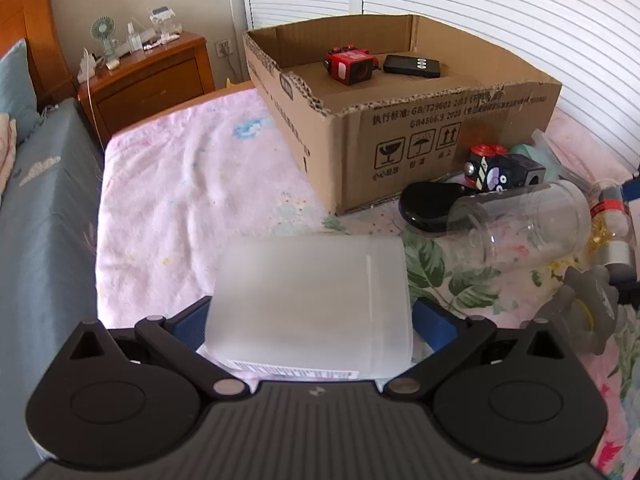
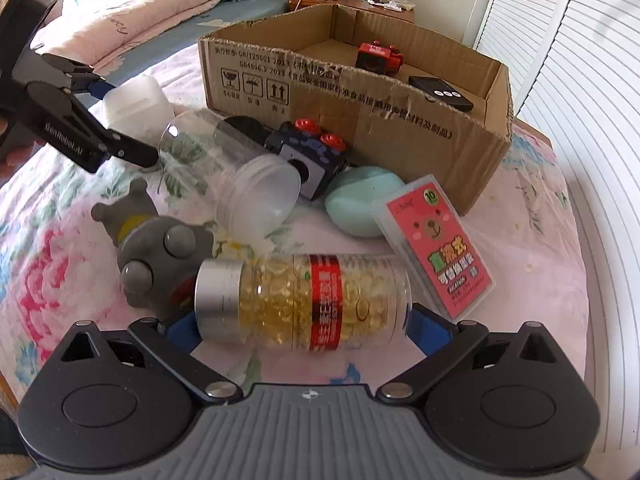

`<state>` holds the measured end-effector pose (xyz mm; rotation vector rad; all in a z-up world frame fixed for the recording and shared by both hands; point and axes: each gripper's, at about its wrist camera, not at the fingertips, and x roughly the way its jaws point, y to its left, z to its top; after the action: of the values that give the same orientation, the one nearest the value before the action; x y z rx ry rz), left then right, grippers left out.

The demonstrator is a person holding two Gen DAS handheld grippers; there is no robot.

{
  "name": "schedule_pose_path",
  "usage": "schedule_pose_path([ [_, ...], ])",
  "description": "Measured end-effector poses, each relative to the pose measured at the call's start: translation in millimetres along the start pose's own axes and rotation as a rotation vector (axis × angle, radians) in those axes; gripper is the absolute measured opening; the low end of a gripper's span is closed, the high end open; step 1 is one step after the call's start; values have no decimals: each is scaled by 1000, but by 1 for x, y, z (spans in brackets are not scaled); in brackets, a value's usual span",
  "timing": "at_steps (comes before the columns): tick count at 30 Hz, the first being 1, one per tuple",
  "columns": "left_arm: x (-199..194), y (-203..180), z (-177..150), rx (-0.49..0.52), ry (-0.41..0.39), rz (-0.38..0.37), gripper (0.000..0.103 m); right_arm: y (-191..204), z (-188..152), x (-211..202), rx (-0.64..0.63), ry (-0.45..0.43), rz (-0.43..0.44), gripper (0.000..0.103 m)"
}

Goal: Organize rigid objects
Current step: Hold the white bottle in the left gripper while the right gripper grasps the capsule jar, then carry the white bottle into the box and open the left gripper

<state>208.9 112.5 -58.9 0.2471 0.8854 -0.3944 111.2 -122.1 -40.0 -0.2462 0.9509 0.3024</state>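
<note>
Gripping frosted white container (image 1: 310,300) in left gripper (image 1: 310,320) at lower centre, cardboard box (image 1: 400,136) lying ahead toward upper right; right gripper (image 2: 304,332) straddling crosswise capsule bottle (image 2: 304,304), closure indeterminable.

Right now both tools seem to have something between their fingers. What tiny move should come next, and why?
Probably carry the frosted white container, held in the left tool, over to the cardboard box and let go inside. The box already holds a red toy cube and a black remote. The right tool straddles the capsule bottle; its grip looks unsettled.
</note>
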Motion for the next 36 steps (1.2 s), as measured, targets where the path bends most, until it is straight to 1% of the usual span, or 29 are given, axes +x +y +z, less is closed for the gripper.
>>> schedule_pose_path([
  [3, -1, 5, 3, -16, -2, -32, 101, 0, 5, 2, -10, 1, -2, 103],
  [5, -1, 6, 4, -17, 1, -34, 99, 2, 7, 4, -16, 5, -8, 103],
  [11, -6, 3, 10, 25, -11, -44, 99, 3, 9, 4, -23, 11, -9, 101],
  [14, -6, 3, 13, 33, -1, -47, 92, 4, 12, 3, -22, 21, -12, 98],
  [16, -6, 2, 14, 42, 5, -38, 90, 4, 11, 3, -20, 22, -18, 98],
  [18, -6, 2, 14, 49, 9, -23, 82, 4, 11, 2, -19, 22, -19, 98],
  [19, -6, 3, 14, 50, 11, -22, 82, 4, 11, 1, -16, 21, -22, 98],
  [22, -8, 5, 14, 37, 20, -56, 82, 1, 11, -3, -3, 24, -18, 97],
  [28, -19, 1, 16, 56, 12, -69, 82, 1, 12, -15, -25, 16, -37, 97],
  [33, -38, -4, 22, 66, 9, -86, 82, -1, 14, -29, -26, -10, -37, 97],
  [36, -54, -9, 30, 83, -10, -103, 82, -4, 18, -36, -28, -27, -38, 97],
])
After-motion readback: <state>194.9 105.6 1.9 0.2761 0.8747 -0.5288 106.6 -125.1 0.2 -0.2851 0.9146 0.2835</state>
